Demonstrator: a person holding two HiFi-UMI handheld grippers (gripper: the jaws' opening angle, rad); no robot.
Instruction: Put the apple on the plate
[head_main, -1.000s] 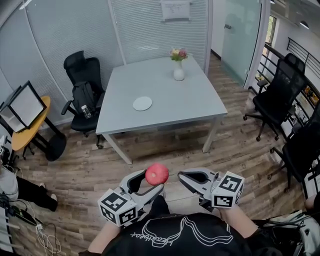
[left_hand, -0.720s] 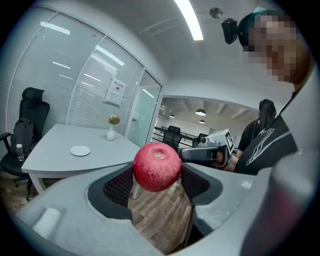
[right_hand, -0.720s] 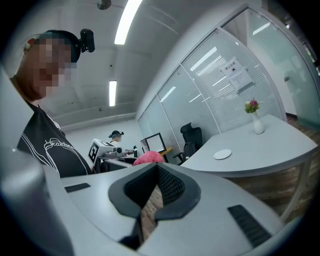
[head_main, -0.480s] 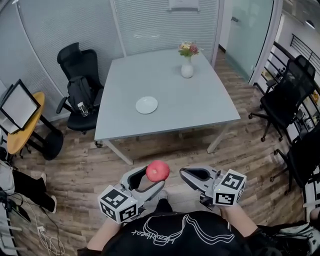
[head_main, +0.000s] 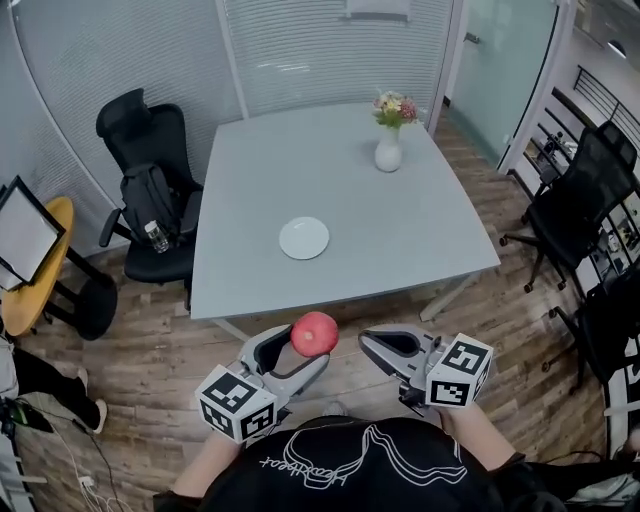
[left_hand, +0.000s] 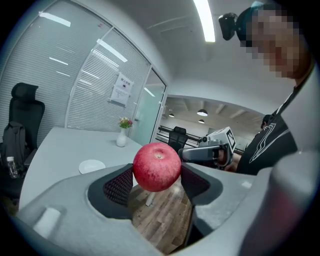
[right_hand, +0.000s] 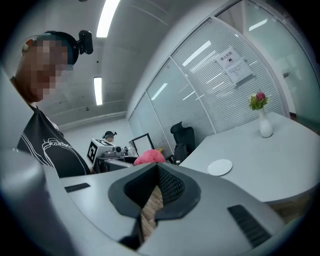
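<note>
A red apple (head_main: 315, 333) is clamped between the jaws of my left gripper (head_main: 298, 351), held in the air over the wooden floor just short of the table's near edge. In the left gripper view the apple (left_hand: 157, 166) fills the gap between the dark pads. A small white plate (head_main: 304, 238) lies on the grey table (head_main: 420, 230), beyond the apple and a little left of centre. My right gripper (head_main: 373, 346) hovers beside the left one, shut with nothing in it; from its view I see the apple (right_hand: 149, 156) and the plate (right_hand: 220, 166).
A white vase with flowers (head_main: 388, 148) stands at the table's far right. A black office chair with a backpack (head_main: 145, 195) sits left of the table, more black chairs (head_main: 585, 190) to the right. A yellow round side table (head_main: 25, 290) is at far left.
The table and plate have come closer and lower in the head view as I moved forward. The apple stays held in the left gripper; the right gripper stays shut.
</note>
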